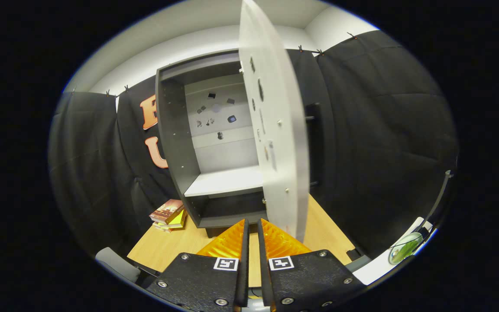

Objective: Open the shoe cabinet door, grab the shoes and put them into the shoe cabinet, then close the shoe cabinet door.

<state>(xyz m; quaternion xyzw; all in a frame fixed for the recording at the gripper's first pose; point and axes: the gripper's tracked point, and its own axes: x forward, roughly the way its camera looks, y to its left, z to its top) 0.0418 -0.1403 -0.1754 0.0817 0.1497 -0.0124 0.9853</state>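
Note:
The dark grey shoe cabinet [176,143] stands on the wooden table just ahead of my fingers. Its pale door [277,130] is swung wide out toward me, edge-on, and its lower corner hangs just above my right finger. Inside I see a light back panel and one light shelf [225,182], with a dark lower compartment beneath it. My gripper [252,223] is low in front of the cabinet's base, its two fingers nearly together with only a thin gap and nothing between them.
A small stack of books [169,214] lies on the wooden table [163,247] left of the cabinet's base. A grey chair back [117,264] shows at the table's near left corner. White items [401,251] sit at the right near the black curtain.

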